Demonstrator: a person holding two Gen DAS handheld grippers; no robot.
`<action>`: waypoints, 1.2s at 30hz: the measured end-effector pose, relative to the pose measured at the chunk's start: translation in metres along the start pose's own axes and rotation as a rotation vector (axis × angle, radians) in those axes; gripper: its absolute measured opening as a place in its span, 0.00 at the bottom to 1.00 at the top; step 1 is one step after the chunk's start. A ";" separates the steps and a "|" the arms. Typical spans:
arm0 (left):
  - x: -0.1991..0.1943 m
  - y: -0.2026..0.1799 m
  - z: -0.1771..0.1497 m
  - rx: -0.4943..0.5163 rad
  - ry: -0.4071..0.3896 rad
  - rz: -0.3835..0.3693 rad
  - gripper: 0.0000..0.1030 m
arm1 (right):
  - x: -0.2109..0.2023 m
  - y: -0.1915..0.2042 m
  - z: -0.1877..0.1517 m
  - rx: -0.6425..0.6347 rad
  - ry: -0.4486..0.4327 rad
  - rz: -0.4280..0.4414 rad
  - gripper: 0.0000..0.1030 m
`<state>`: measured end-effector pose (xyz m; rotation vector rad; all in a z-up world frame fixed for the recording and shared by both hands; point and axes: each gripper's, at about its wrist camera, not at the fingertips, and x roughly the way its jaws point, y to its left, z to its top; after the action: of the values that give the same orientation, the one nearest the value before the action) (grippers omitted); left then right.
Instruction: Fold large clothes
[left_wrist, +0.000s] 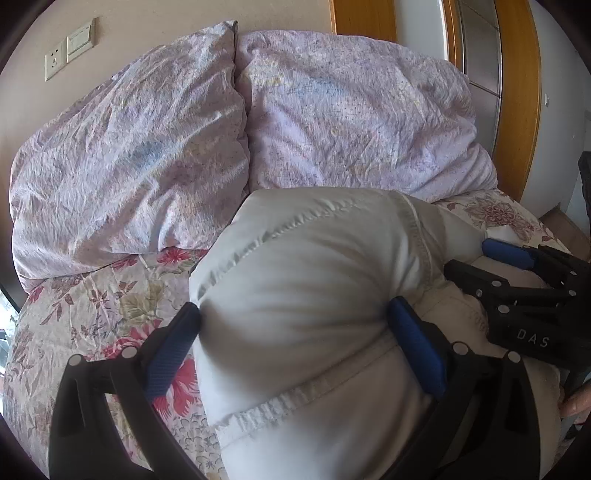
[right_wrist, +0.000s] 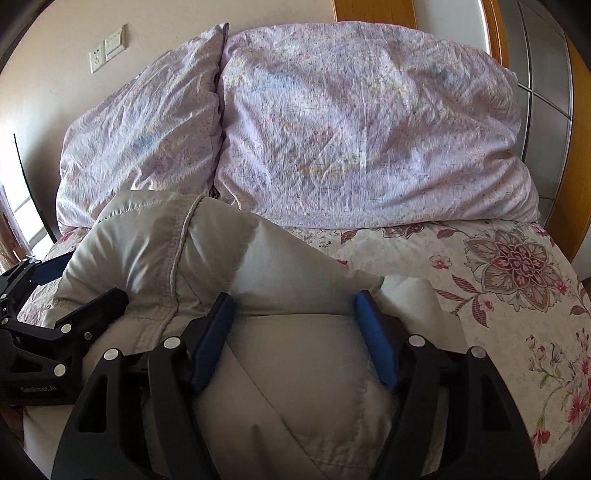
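Left wrist view, white padded garment (left_wrist: 295, 295) bulging between left gripper (left_wrist: 293, 325) fingers, on floral bed (left_wrist: 92, 306)

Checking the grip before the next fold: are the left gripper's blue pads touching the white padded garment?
Touching. In the left wrist view both pads of the left gripper press into the white padded garment, which dents and bulges between them.

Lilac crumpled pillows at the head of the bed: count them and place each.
2. One lilac crumpled pillow leans on the wall under the white wall switches; the other lilac crumpled pillow lies beside it, nearer the wooden door frame. More may be hidden behind them.
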<state>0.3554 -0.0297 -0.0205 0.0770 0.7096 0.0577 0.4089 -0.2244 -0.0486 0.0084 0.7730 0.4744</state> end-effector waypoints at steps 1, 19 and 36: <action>0.002 0.000 0.000 0.002 0.005 0.004 0.98 | 0.002 0.000 0.000 -0.002 0.010 -0.003 0.68; 0.024 -0.002 -0.007 0.002 0.011 0.031 0.98 | 0.026 -0.003 0.005 -0.018 0.089 -0.020 0.70; -0.012 0.010 0.009 -0.056 0.036 0.020 0.98 | -0.028 -0.020 0.006 -0.035 -0.014 -0.124 0.71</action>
<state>0.3519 -0.0210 -0.0056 0.0295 0.7425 0.0978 0.4036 -0.2530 -0.0288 -0.0681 0.7470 0.3697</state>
